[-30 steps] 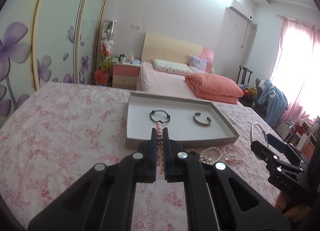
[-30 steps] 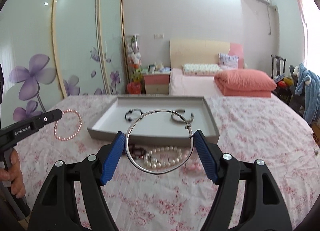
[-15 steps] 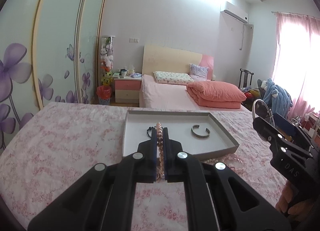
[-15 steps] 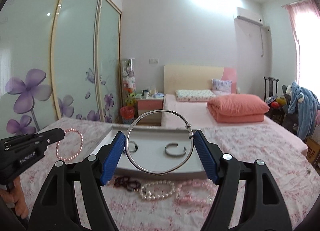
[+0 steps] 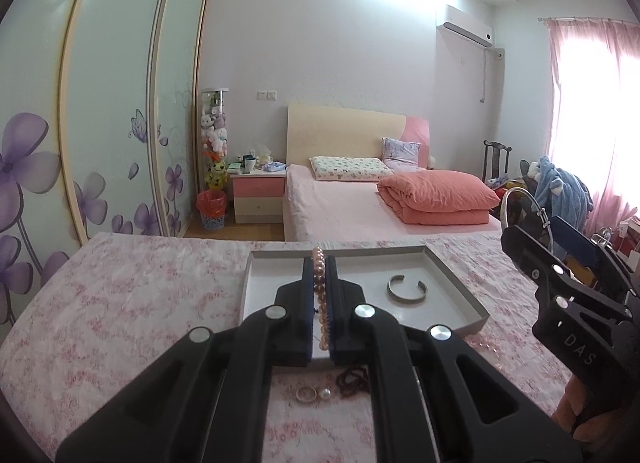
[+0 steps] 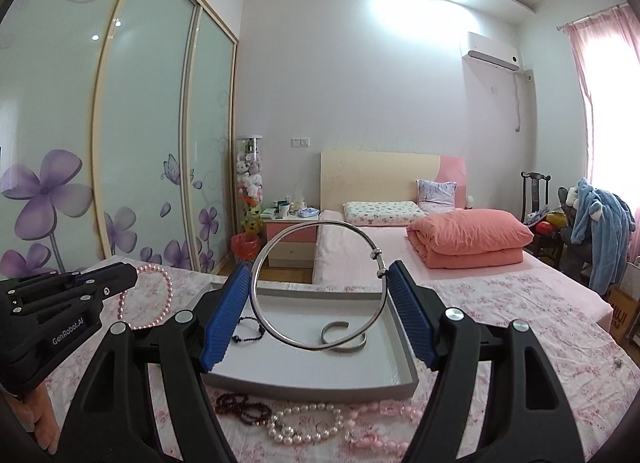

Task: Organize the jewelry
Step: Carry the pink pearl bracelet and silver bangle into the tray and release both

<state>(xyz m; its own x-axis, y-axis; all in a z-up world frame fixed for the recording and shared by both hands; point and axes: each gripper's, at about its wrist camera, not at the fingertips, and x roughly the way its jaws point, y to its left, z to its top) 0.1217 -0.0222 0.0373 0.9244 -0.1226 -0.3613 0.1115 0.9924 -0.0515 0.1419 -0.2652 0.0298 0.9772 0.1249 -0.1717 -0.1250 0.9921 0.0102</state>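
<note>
Pink bead bracelet (image 5: 319, 263) and silver bangle (image 6: 320, 287), both higher above tray (image 6: 312, 383) than before.

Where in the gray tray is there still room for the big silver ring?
The gray tray looks bare in its near half, in front of the dark bead bracelet and the silver cuff. The bedspread along its front edge is crowded: dark red beads, a pearl strand and pink beads.
</note>
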